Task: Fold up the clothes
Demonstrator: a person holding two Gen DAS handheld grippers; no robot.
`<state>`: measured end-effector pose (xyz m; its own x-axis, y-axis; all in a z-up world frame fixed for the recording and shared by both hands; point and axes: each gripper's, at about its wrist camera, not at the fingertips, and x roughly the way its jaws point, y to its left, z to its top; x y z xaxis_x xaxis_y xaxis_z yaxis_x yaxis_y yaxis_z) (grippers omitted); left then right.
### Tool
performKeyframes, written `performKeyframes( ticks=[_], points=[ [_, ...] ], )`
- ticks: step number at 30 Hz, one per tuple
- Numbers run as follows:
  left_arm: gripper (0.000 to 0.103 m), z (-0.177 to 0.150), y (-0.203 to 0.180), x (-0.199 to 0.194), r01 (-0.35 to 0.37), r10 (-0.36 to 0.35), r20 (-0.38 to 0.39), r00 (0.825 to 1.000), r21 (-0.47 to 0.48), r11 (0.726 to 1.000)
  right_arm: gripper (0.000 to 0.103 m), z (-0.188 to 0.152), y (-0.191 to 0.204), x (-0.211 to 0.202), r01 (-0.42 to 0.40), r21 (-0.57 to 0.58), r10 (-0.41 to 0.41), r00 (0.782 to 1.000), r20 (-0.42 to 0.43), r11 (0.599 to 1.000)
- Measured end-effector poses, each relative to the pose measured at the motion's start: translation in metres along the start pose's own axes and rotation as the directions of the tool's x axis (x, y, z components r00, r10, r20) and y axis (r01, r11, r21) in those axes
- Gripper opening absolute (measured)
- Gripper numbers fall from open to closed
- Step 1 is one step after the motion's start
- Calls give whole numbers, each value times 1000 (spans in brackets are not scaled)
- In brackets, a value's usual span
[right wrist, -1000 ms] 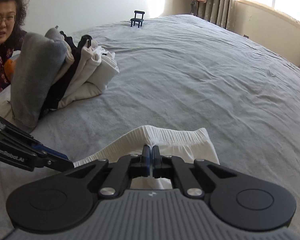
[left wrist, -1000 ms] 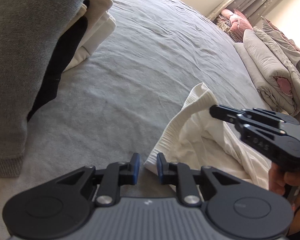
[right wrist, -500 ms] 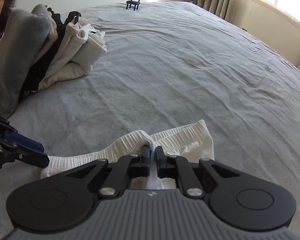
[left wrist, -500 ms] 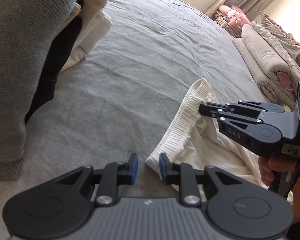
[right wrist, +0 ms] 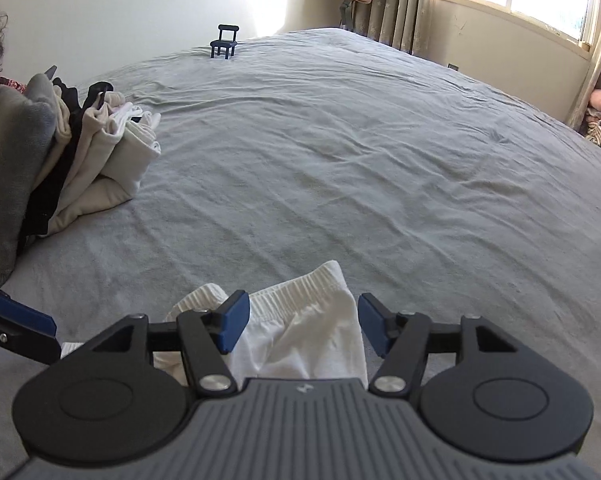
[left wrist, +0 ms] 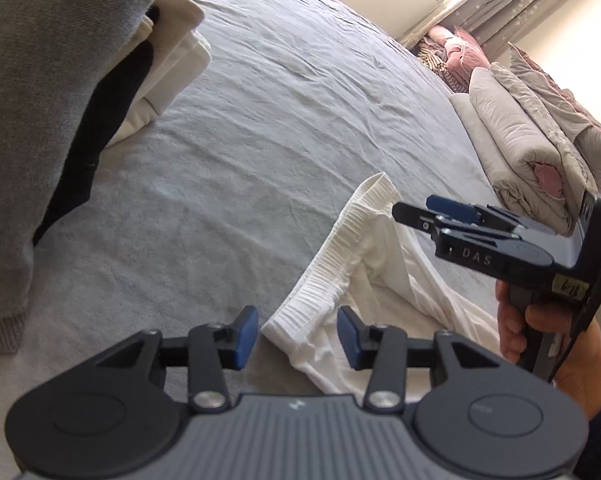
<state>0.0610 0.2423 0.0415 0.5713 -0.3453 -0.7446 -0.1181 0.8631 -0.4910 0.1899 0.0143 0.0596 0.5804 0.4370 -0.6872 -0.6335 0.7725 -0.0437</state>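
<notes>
While the white garment [left wrist: 364, 280] lies on the bed [left wrist: 292, 112], waistband running left gripper [left wrist: 297, 332] to right gripper [right wrist: 303, 322], both are spread open, nothing held; left is nearer the band's end.

White garment [left wrist: 364, 280] w/ ribbed elastic waistband [left wrist: 340, 252] lies crumpled on grey bed sheet [left wrist: 260, 140], waistband edge facing the bed's middle, fabric bunched behind it. Stack of folded clothes [right wrist: 80, 168], grey, black, cream & white, sits well apart at left, leaning.
</notes>
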Motion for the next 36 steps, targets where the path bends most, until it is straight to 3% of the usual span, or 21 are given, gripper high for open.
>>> performKeyframes(
  ticks=[6, 8, 9, 13, 20, 26, 32, 36],
  points=[
    [39, -3, -13, 15, -69, 71, -15, 997, 77, 995, 62, 8, 2, 38, -3, -89, -4, 997, -82, 996],
    [23, -4, -13, 19, -102, 104, -17, 994, 105, 989, 12, 7, 4, 49, -23, -125, 8, 993, -116, 992],
    [20, -5, -12, 20, -114, 117, -17, 993, 118, 986, 3, 8, 3, 51, -17, -133, 1, 993, -118, 991],
    [20, -6, -13, 21, -123, 127, -15, 992, 157, 980, 3, 27, -19, 39, -25, -57, 22, 999, -48, 998],
    [21, -9, -17, 21, -141, 144, -3, 990, 203, 969, 4, 29, -12, 72, -23, -130, 10, 995, -96, 991],
    [21, -11, -11, 10, -133, 138, -8, 990, 192, 972, 19, 31, -27, 52, -51, -76, 52, 999, 16, 996],
    [21, -11, -16, 10, -139, 143, -3, 990, 219, 966, 21, 26, -39, 56, -57, -56, 56, 998, -17, 997],
    [21, -11, -17, 11, -142, 147, -4, 989, 227, 963, 21, 20, -40, 59, -133, -23, 133, 991, -25, 991]
  ],
)
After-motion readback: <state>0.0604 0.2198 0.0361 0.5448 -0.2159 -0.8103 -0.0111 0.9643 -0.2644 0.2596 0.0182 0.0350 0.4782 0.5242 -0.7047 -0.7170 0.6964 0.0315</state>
